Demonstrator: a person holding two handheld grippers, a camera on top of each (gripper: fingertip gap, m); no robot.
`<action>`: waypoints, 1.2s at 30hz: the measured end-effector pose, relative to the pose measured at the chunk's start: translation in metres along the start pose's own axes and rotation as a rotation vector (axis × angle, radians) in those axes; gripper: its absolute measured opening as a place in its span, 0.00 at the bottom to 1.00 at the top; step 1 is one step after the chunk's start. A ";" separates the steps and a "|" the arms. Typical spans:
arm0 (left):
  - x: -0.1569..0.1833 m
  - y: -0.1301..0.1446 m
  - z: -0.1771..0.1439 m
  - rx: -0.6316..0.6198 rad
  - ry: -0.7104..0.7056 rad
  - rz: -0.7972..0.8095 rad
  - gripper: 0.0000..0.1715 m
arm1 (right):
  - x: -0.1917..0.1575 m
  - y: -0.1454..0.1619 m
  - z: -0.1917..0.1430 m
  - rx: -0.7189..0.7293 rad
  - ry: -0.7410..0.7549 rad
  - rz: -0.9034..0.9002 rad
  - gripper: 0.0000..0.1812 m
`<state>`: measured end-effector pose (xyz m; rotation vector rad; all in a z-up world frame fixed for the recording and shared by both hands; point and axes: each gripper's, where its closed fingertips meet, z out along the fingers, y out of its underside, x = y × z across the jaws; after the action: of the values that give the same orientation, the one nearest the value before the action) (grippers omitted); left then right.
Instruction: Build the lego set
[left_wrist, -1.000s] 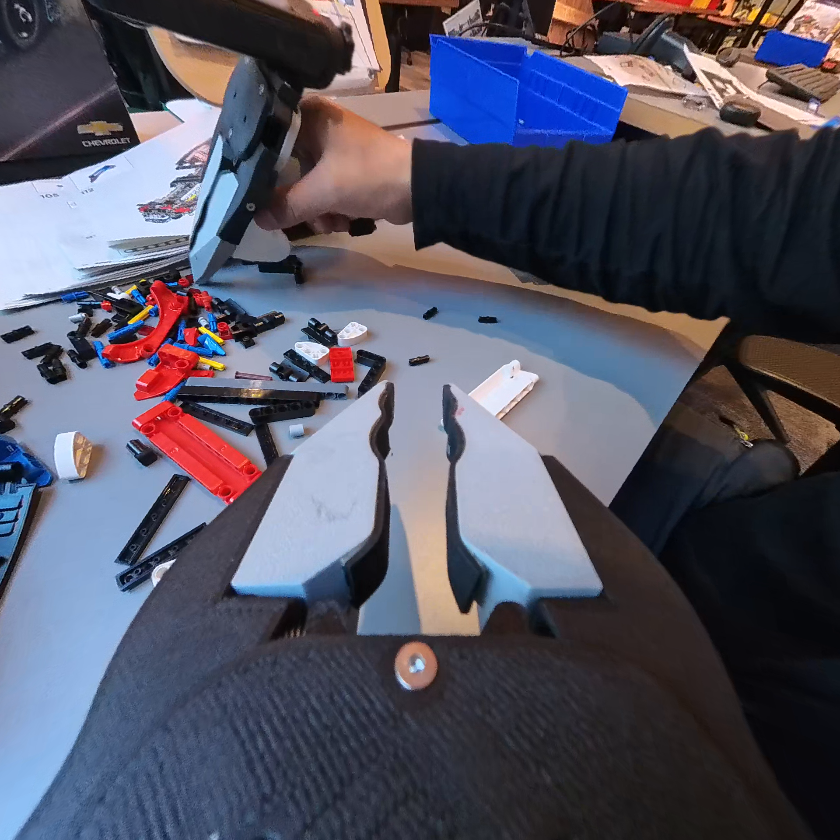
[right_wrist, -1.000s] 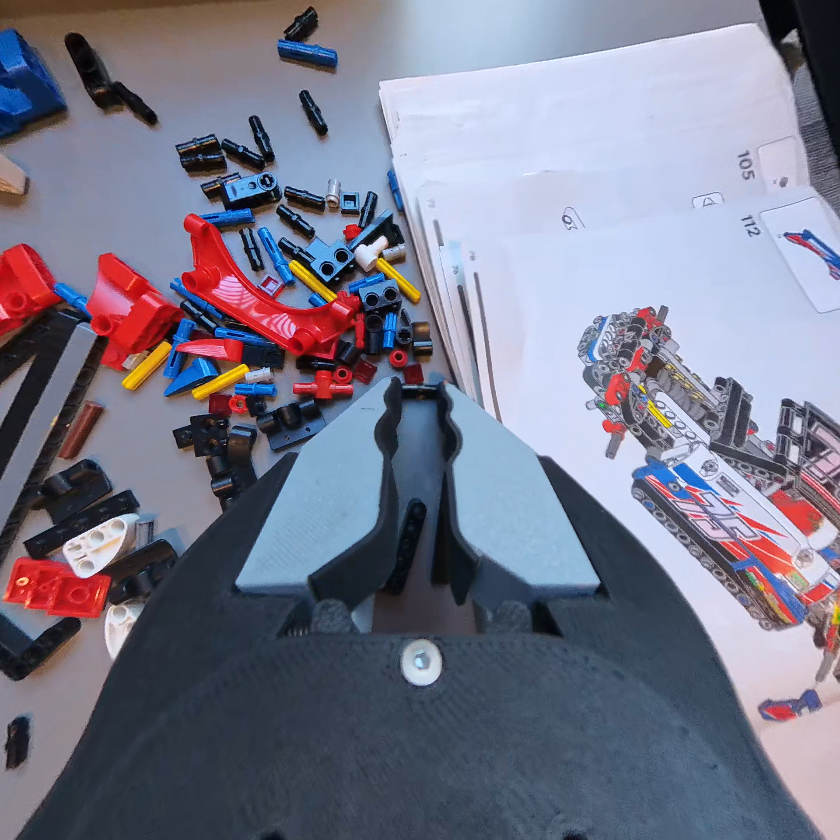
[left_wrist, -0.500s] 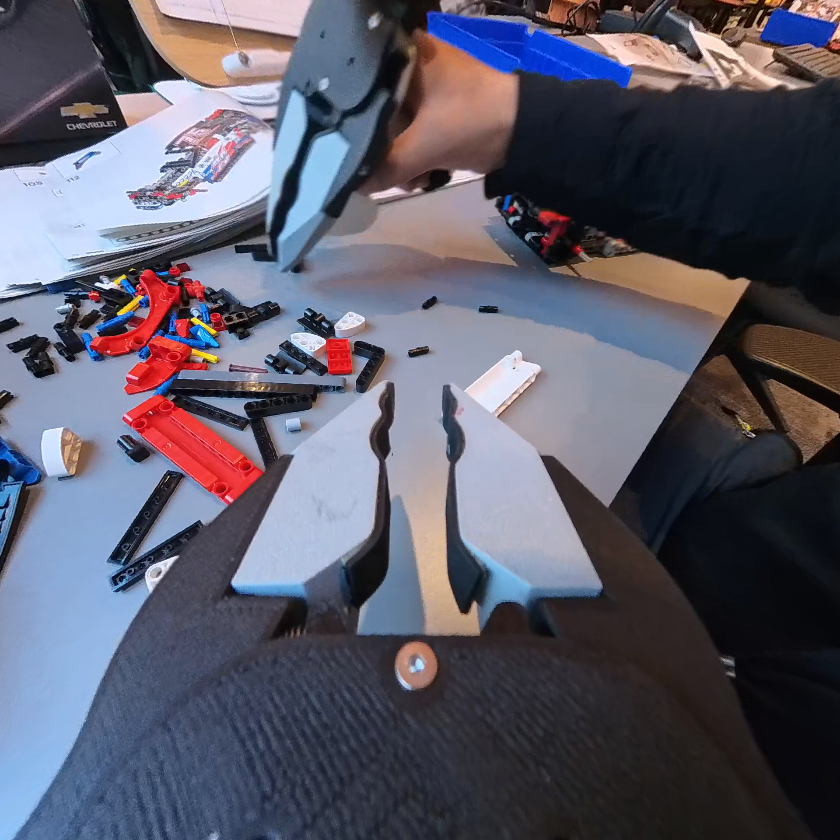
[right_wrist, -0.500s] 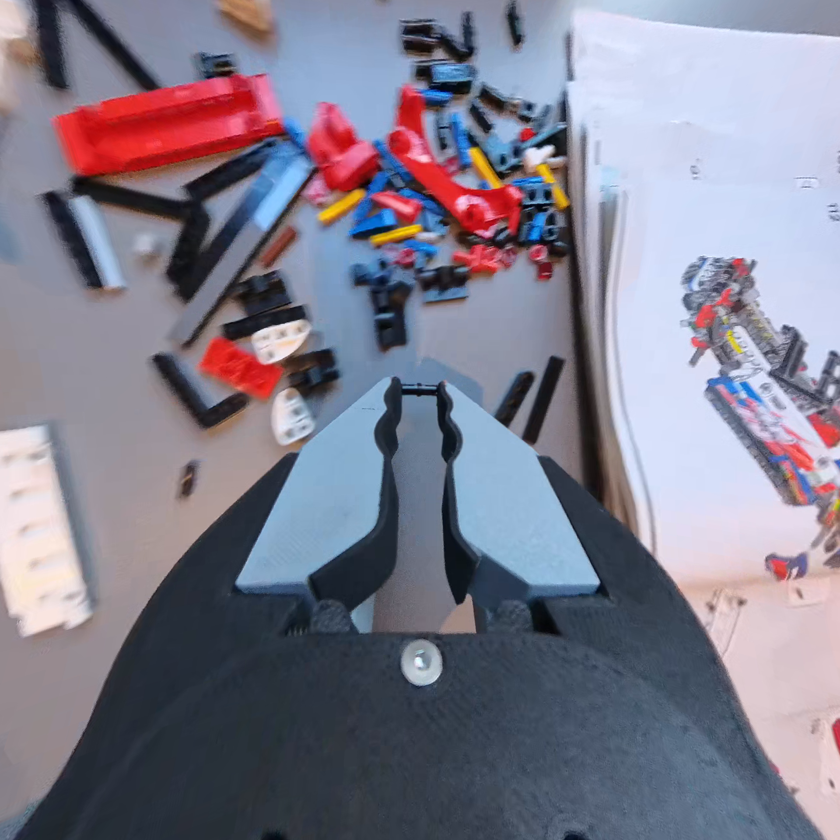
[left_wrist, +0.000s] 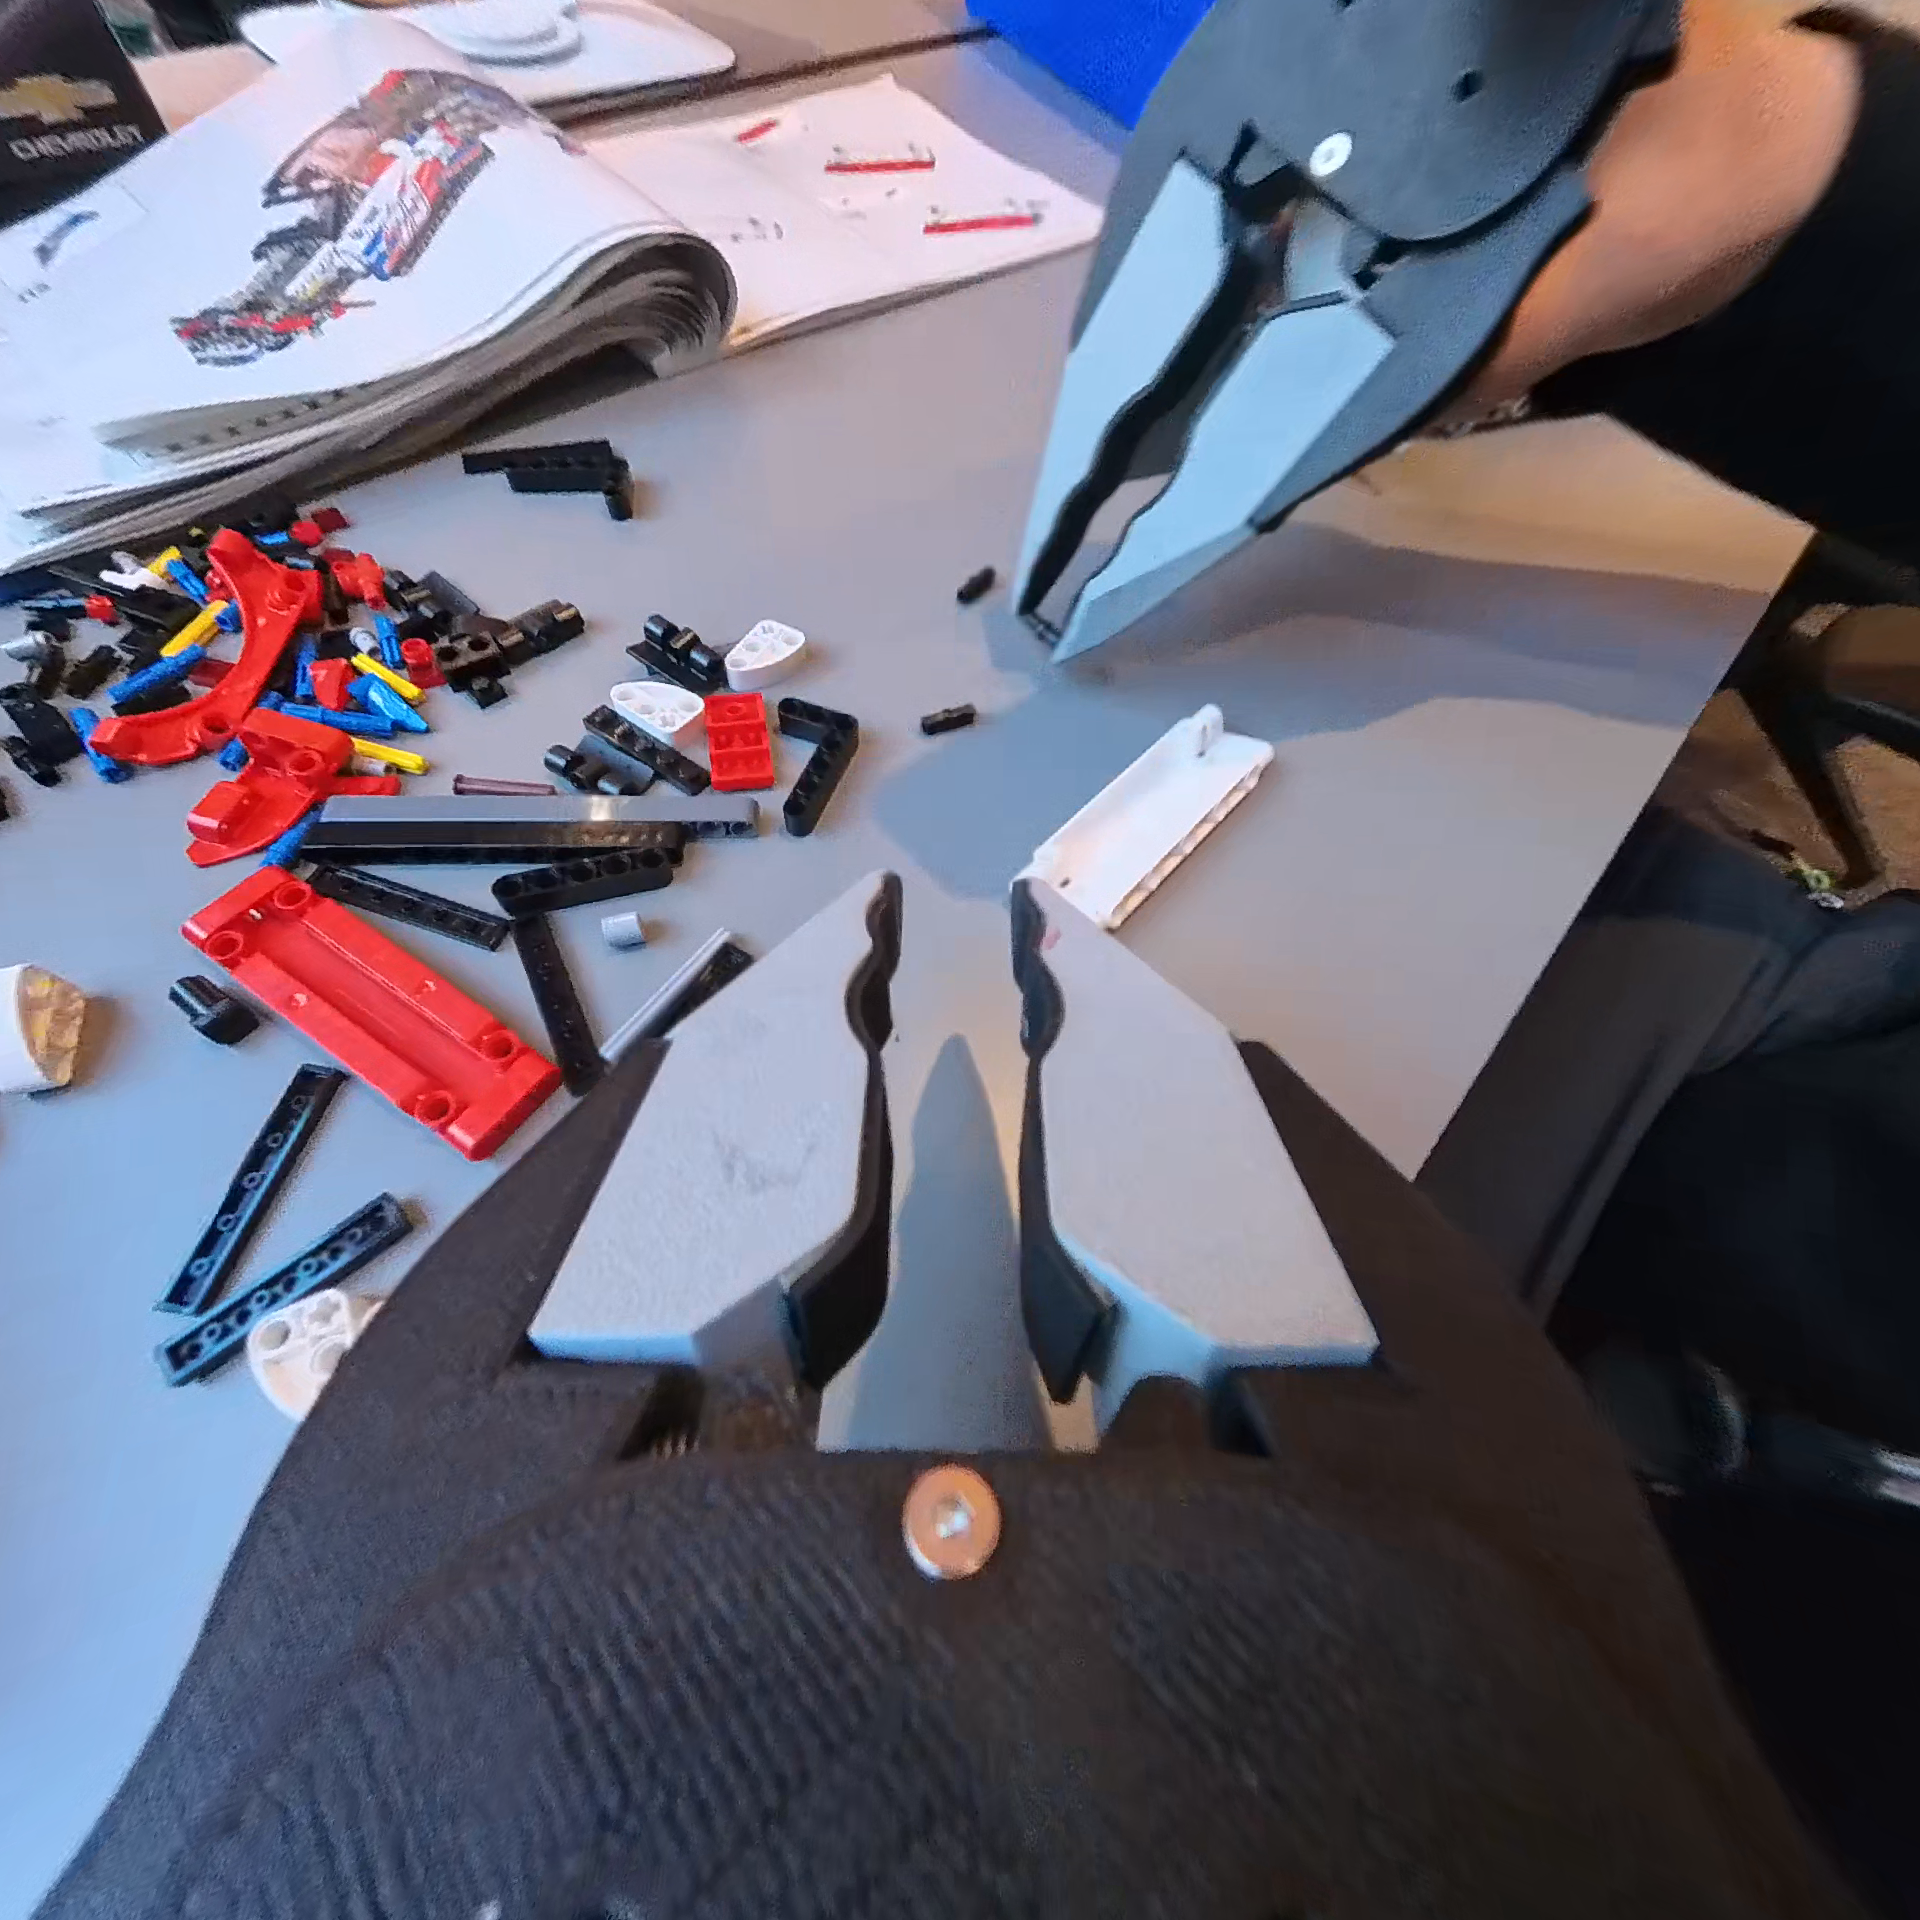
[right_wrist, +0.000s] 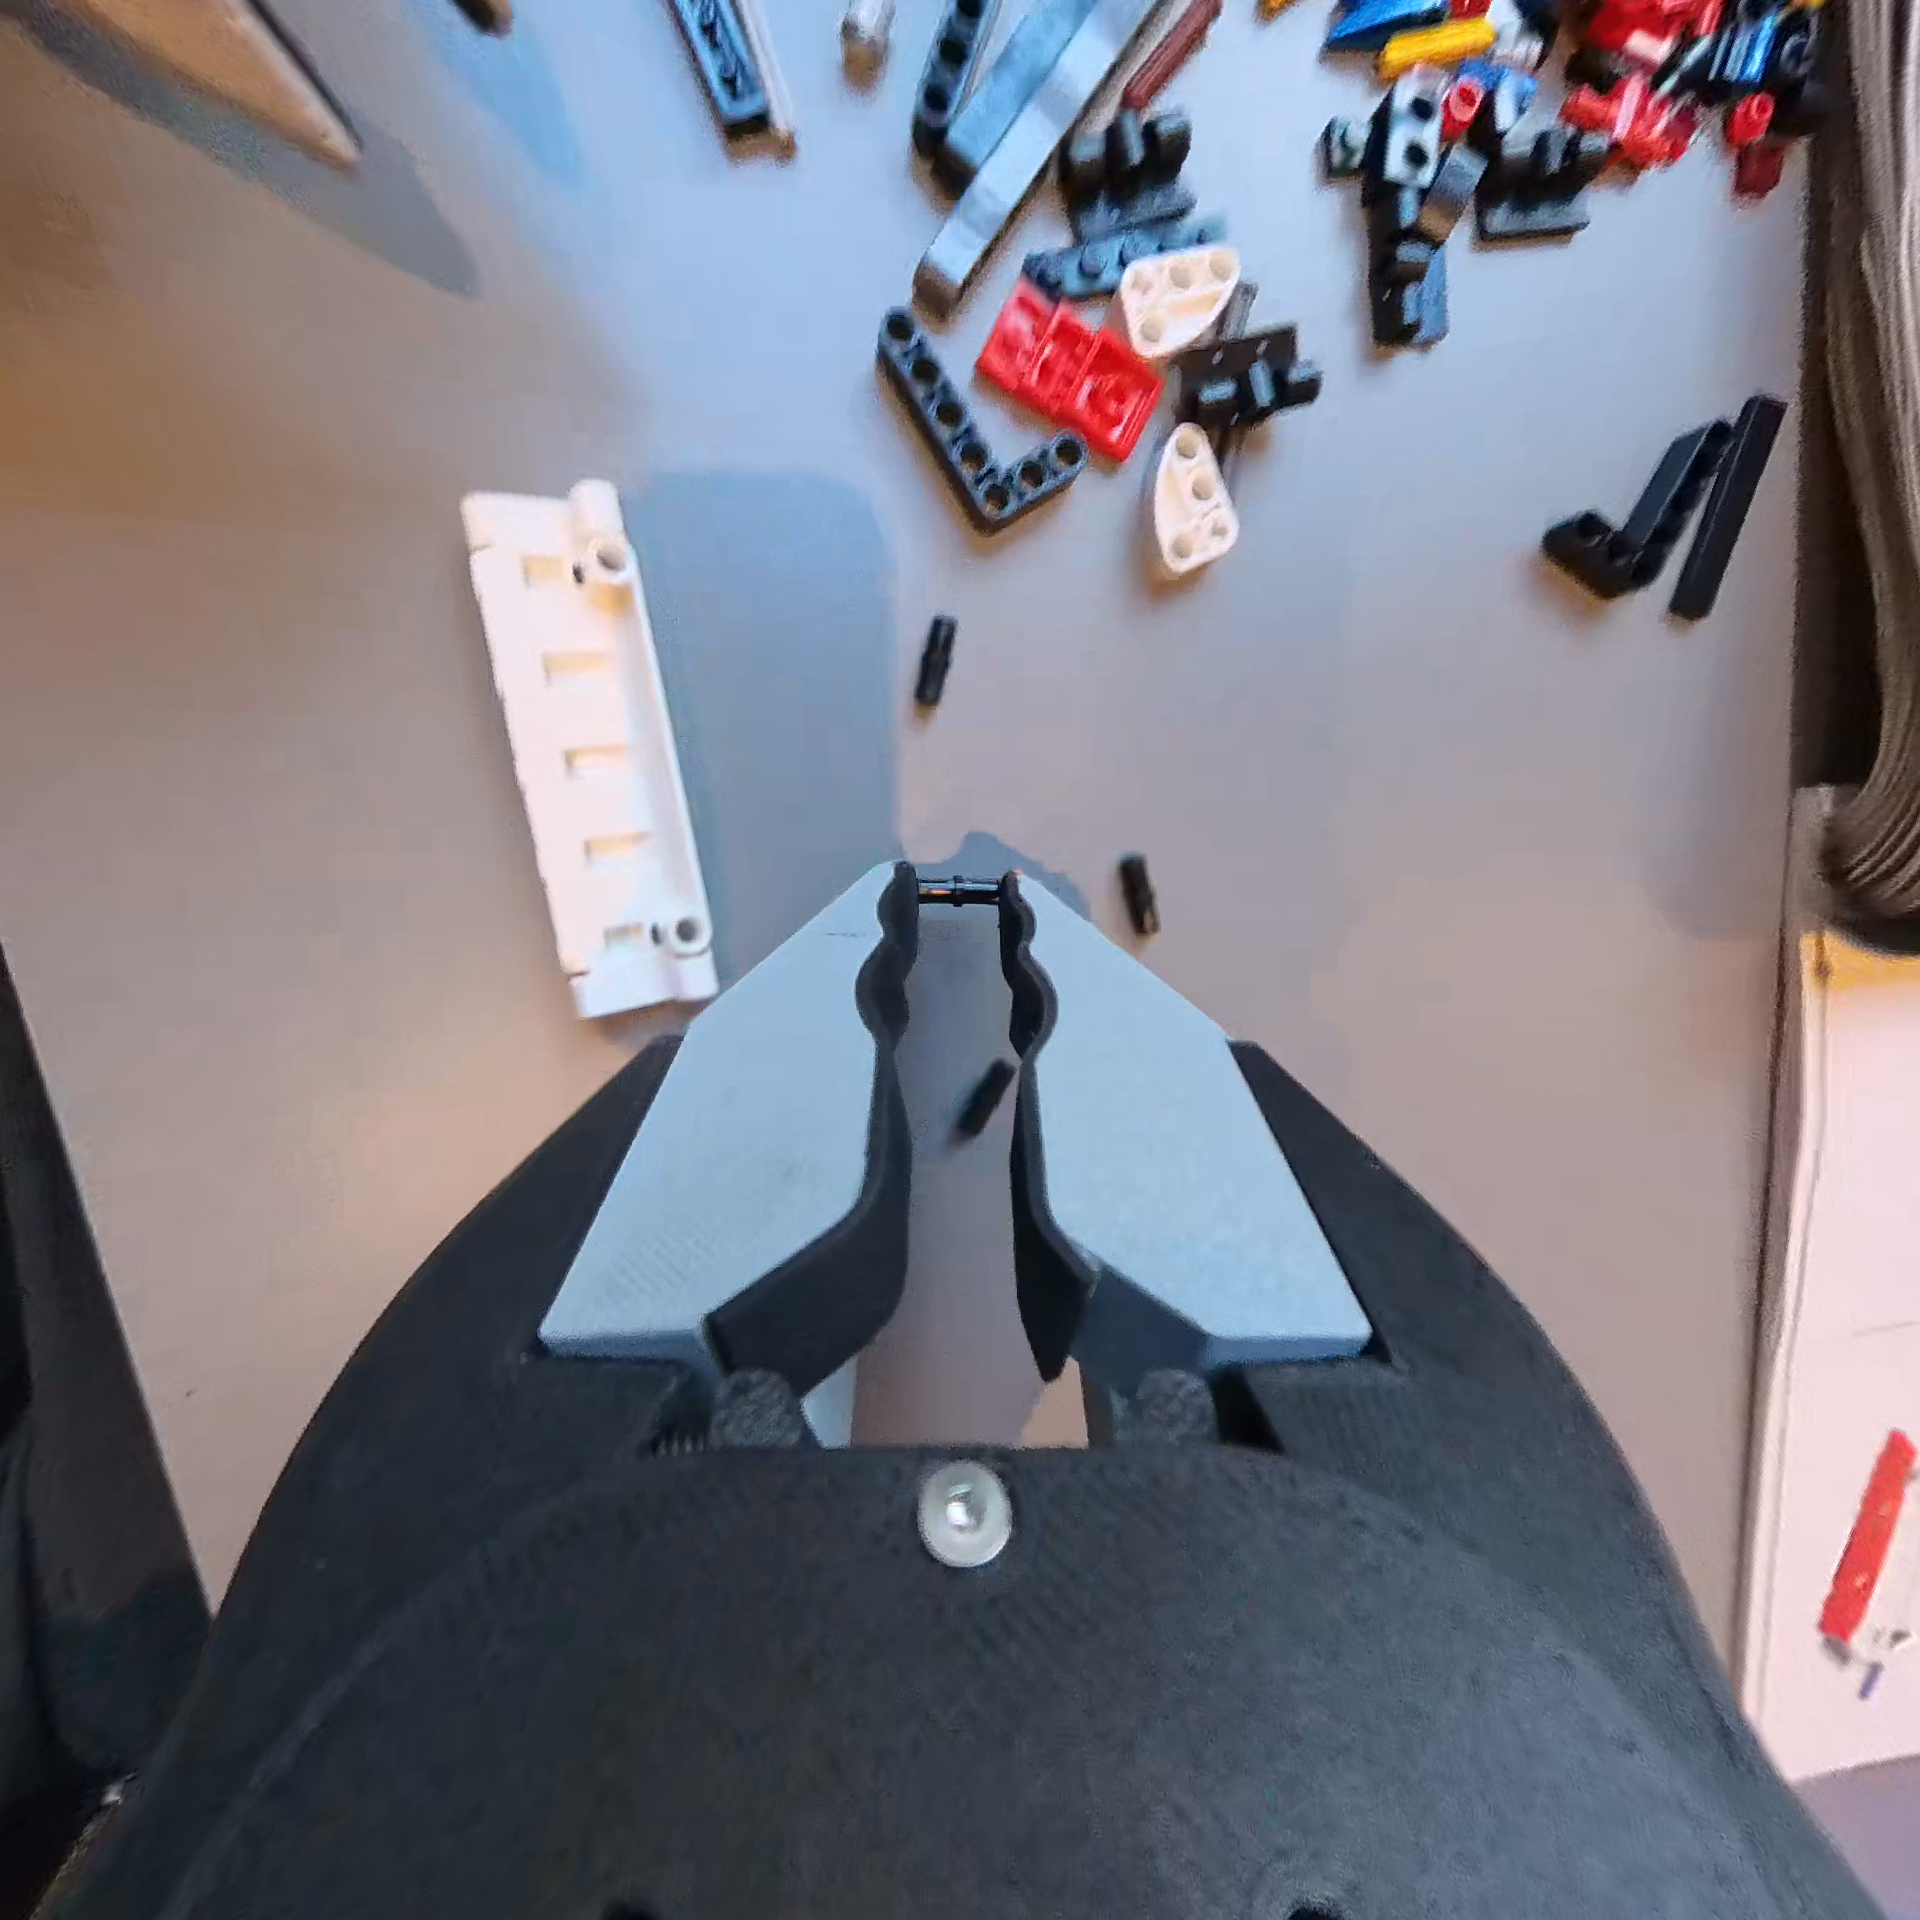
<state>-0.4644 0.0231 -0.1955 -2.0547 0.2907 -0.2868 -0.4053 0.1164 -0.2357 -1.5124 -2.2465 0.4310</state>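
My right gripper (right_wrist: 961, 886) was pinched on a small black pin (right_wrist: 958, 886), held crosswise between the very tips just above the grey table (right_wrist: 1351, 831). The white panel (right_wrist: 587, 748) lay just to its left, long axis running away from me — nearer this gripper. My left gripper (left_wrist: 956, 904) hung part open and empty, the panel just beyond its right finger.
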 end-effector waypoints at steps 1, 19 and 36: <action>0.000 0.003 0.002 -0.014 -0.001 0.005 0.11 | -0.003 0.006 0.000 -0.013 0.004 0.004 0.07; -0.003 0.008 0.009 -0.059 -0.043 -0.007 0.08 | -0.040 0.043 -0.027 0.062 -0.016 0.172 0.19; -0.007 0.010 0.010 -0.069 -0.040 -0.050 0.09 | -0.060 0.082 -0.045 0.098 0.036 0.274 0.19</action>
<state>-0.4687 0.0286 -0.2091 -2.1350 0.2283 -0.2693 -0.2969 0.0923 -0.2436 -1.7660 -1.9663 0.5791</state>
